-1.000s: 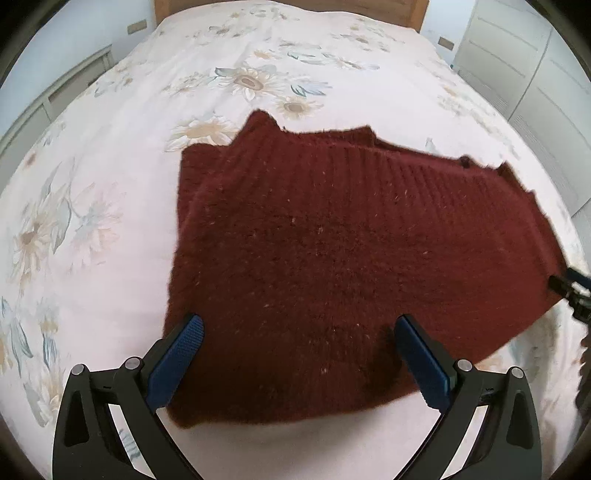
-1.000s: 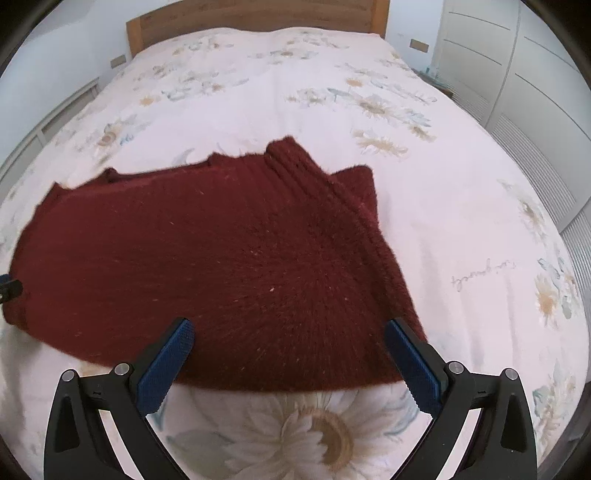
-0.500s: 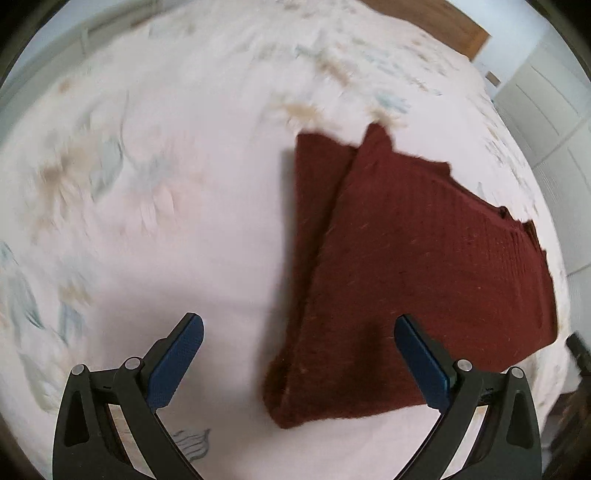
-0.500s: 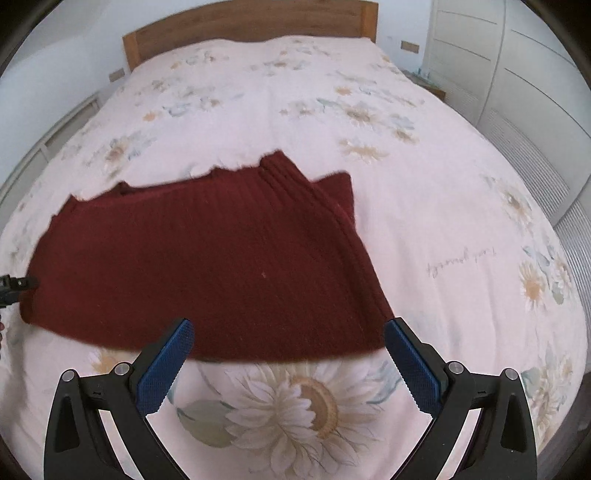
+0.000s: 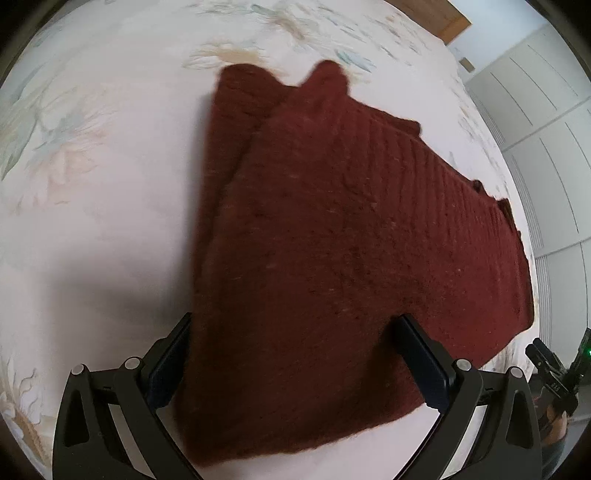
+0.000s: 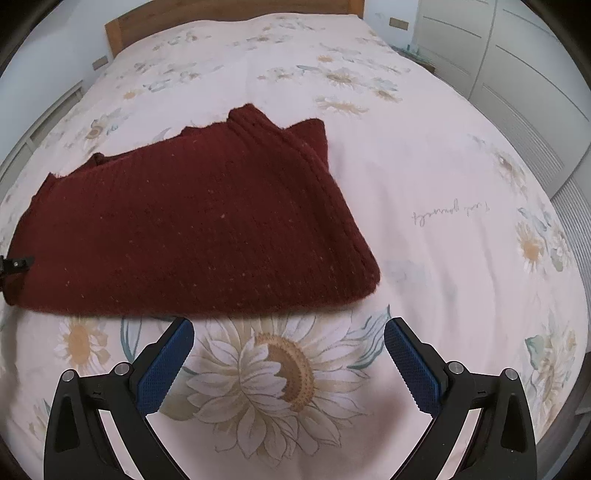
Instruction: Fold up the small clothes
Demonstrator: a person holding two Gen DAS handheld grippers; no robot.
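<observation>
A dark red knitted sweater (image 5: pixel 351 240) lies folded flat on the flowered bedsheet (image 5: pixel 92 221). My left gripper (image 5: pixel 291 325) points down over its near left corner. The jaws are closing, and the sweater's thick corner lies between the fingers; the left finger (image 5: pixel 170 362) stands at the folded edge. I see no pad pressing on the cloth. In the right wrist view the sweater (image 6: pixel 192 229) spreads to the left. My right gripper (image 6: pixel 290 326) stands open just short of the sweater's near edge, over a printed sunflower, with nothing between its fingers.
The bedsheet (image 6: pixel 443 166) stretches far behind and to the right of the sweater. A wooden headboard (image 6: pixel 221 14) closes the far end. White wardrobe doors (image 6: pixel 517 74) run along the right side. The right gripper's tip (image 5: pixel 554 373) shows at the left wrist view's right edge.
The left gripper swung out over the sheet, then came down on the sweater's left corner, which now lies between its fingers. The right gripper drew back off the sweater's near edge.
</observation>
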